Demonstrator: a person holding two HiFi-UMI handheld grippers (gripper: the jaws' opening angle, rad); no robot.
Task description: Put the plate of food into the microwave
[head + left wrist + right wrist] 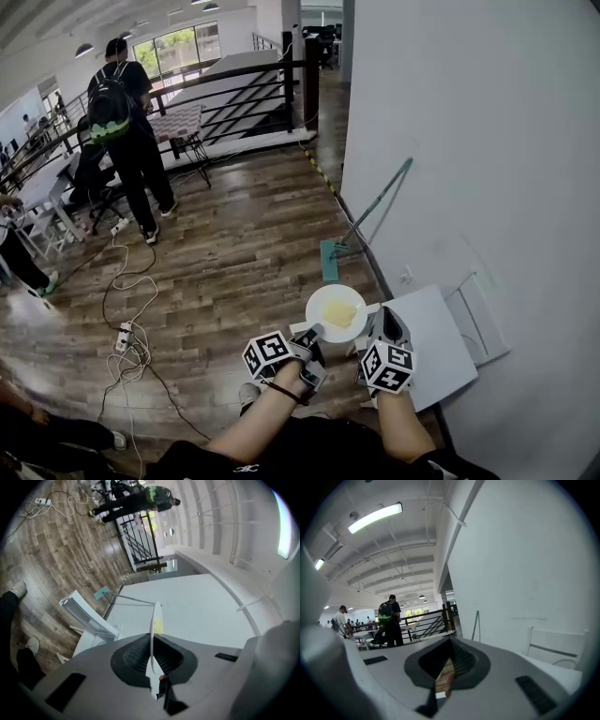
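Gripping the plate (336,312) by its near rim, the left claw (314,336) is closed almost fully on the thin edge, holding the plate and its yellow food (343,315) level beside the corner of a white surface (436,349). Just right of the plate, the right claw (375,328) stands slightly apart and empty. Farther off, a mop (370,211) leans on the wall (469,141), and a person (127,122) with a backpack stands by a railing (234,84).

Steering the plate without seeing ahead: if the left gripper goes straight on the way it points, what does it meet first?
Likely the white wall, low down, close to the mop leaning there; the plate that the left gripper holds would touch it first. Depth is unclear.
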